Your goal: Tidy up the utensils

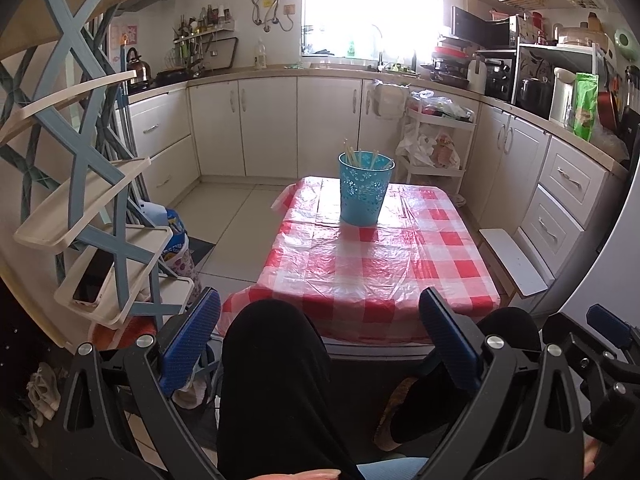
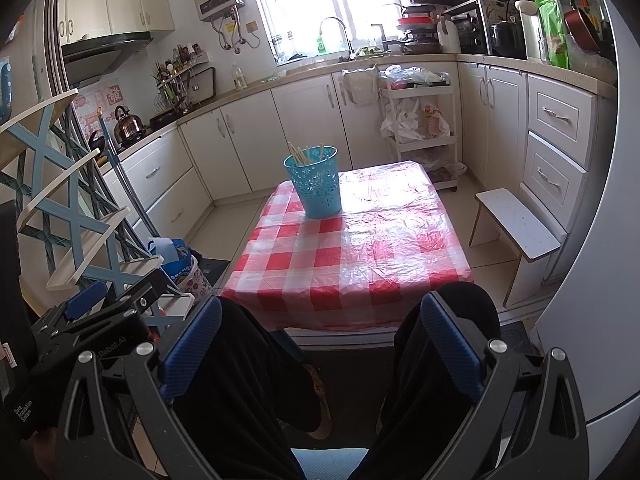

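Glossy crinkled plastic check tablecloth [image 1: 360, 256] ahead of fingers; blue perforated bucket [image 1: 366, 188] on it, metal or plastic unclear, pale wooden-looking sticks [image 1: 352, 156] inside. Finger pads [image 2: 192, 352] blue, textured, matt.

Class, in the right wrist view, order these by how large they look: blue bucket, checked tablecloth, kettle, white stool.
Largest to smallest:
1. checked tablecloth
2. white stool
3. blue bucket, close to the stool, so unsure
4. kettle, though it stands farther away

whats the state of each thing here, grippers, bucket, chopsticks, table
left gripper: open, holding nothing, low over the person's lap
right gripper: open, holding nothing
blue bucket: upright on the table's far end
chopsticks: standing inside the bucket
table: covered with red checked cloth
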Available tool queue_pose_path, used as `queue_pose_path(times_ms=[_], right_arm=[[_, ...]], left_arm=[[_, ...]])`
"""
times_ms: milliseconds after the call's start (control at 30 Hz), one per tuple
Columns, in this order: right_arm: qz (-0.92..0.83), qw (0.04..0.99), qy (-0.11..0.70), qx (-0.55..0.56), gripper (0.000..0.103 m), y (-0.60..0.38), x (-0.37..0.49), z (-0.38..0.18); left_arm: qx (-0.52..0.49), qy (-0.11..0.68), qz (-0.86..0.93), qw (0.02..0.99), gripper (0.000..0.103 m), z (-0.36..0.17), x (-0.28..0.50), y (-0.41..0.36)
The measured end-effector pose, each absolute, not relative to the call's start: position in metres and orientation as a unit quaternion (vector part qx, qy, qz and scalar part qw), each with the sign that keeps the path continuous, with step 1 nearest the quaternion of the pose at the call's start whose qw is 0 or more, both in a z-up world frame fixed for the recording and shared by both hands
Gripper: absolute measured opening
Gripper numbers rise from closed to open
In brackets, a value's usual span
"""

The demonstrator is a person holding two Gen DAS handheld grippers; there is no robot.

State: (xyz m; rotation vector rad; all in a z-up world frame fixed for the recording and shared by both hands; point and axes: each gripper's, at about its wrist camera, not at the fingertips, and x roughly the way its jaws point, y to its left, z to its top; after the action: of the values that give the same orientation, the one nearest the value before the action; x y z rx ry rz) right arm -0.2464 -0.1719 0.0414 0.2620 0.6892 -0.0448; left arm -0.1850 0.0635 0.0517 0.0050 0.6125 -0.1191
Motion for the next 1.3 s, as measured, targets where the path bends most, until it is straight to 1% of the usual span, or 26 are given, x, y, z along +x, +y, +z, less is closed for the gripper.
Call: queue_pose_path(times_ms=[600,900,1000,1167,1300], right_arm=[[-0.022,0.932,0.337,0.128,0.096,-0.171,-0.249,0.041],[-0.022,0.932,0.338,0.127,0.096,-0.171,-0.249,0.041],[-0.023,0.933,0.336,0.127,0.096,-0.171,-0.249,0.042],[-0.028,0.936,0.329,0.119,0.096,-0.171,-0.255,0.039],[-0.026,0.936,0.330,0.118,0.096,-0.173,-0.255,0.037]], left_arm=[[0.000,0.302,-0.057,0.951,0.095,0.050,-0.185,0.065],[-0.009,0.313,-0.063,0.947,0.095,0.040,-0.182,0.067],[-0.016,0.314,-0.061,0.947,0.094,0.038,-0.181,0.069],[-0.002,0.296,-0.050,0.954,0.094,0.042,-0.185,0.068],[-0.023,0.314,-0.061,0.947,0.095,0.042,-0.180,0.072]])
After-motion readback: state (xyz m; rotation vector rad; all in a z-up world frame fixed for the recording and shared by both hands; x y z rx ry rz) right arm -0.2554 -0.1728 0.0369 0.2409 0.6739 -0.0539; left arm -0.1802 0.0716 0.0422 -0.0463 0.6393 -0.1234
